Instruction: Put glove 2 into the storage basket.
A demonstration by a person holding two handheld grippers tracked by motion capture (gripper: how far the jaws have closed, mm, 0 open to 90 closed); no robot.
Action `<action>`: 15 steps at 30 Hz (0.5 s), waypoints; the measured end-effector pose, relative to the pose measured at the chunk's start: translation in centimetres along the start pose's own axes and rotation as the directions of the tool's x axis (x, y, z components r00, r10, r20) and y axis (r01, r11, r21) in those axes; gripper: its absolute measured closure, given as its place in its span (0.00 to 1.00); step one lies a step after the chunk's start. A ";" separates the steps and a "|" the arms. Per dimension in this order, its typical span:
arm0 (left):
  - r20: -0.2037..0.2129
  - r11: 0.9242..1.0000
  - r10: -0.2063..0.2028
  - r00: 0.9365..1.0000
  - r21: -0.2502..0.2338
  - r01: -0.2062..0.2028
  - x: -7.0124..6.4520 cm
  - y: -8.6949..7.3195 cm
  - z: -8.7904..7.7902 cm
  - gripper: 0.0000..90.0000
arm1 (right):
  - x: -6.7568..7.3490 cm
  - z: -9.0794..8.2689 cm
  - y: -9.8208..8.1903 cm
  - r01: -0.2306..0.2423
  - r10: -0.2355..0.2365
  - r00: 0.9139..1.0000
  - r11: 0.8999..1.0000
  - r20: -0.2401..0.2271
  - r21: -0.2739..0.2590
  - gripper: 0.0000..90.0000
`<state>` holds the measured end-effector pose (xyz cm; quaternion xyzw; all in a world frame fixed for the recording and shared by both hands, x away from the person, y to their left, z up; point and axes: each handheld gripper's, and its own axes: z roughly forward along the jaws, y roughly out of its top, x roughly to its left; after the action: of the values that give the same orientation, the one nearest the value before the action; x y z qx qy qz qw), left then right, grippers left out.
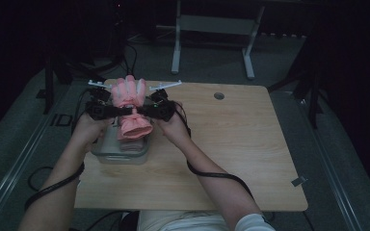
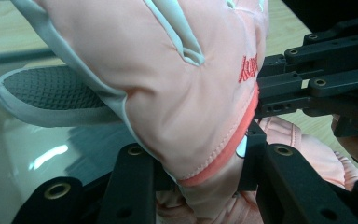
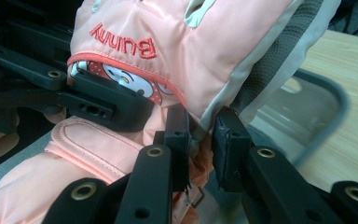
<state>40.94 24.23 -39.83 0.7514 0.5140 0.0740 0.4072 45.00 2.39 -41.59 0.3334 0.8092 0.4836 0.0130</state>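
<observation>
Both pairs of black jaws are pinched on the wrist of a pink glove (image 1: 129, 92), one from each side. The left gripper (image 1: 111, 110) clamps the glove's orange-trimmed cuff edge (image 2: 214, 161), seen in the left gripper view; the right gripper (image 1: 147, 109) bites the grey-edged seam (image 3: 200, 123) at the opposite side, with fabric squeezed between its pads in the right gripper view. In the high view the glove is held above the wooden table (image 1: 231, 144), its fingers pointing toward 12 o'clock and its flared cuff (image 1: 135, 127) hanging toward 6 o'clock. Directly beneath the cuff sits a clear plastic container (image 1: 120, 153), near the table's 9 o'clock edge. The person's left hand (image 1: 87, 129) and right hand (image 1: 171, 126) grip the tools from 7 and 5 o'clock of the glove. The word "Bunny" (image 3: 123, 43) is stitched in red on the glove's back.
</observation>
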 end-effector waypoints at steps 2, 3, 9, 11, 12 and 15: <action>0.002 1.000 -0.019 1.000 0.007 0.019 0.8 -0.5 0.3 0.74 | 0.1 1.0 -0.2 -0.008 0.008 1.000 1.000 -0.001 0.012 0.86; 0.006 1.000 -0.025 1.000 0.013 0.025 1.2 -0.8 0.6 0.74 | 0.1 1.5 -0.4 -0.009 0.009 1.000 1.000 0.004 0.017 0.86; 0.027 0.997 -0.067 0.997 0.051 0.066 3.3 -2.7 2.5 0.74 | -0.4 4.0 -1.9 -0.046 0.044 0.999 0.996 0.025 0.075 0.86; 0.031 0.995 -0.076 0.997 0.071 0.074 3.8 -3.3 3.2 0.74 | -0.5 4.7 -2.6 -0.062 0.060 0.998 0.994 0.031 0.093 0.86; 0.032 0.994 -0.084 0.996 0.075 0.082 3.9 -3.7 3.5 0.74 | -0.5 5.1 -2.9 -0.066 0.062 0.997 0.992 0.035 0.104 0.86; 0.033 0.991 -0.097 0.995 0.095 0.093 4.3 -4.3 4.2 0.74 | -0.7 5.7 -3.8 -0.080 0.075 0.996 0.989 0.043 0.127 0.86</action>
<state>42.03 26.17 -46.88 0.7454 0.5444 0.0164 0.3844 45.53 5.26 -47.86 0.3739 0.8247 0.4243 -0.0119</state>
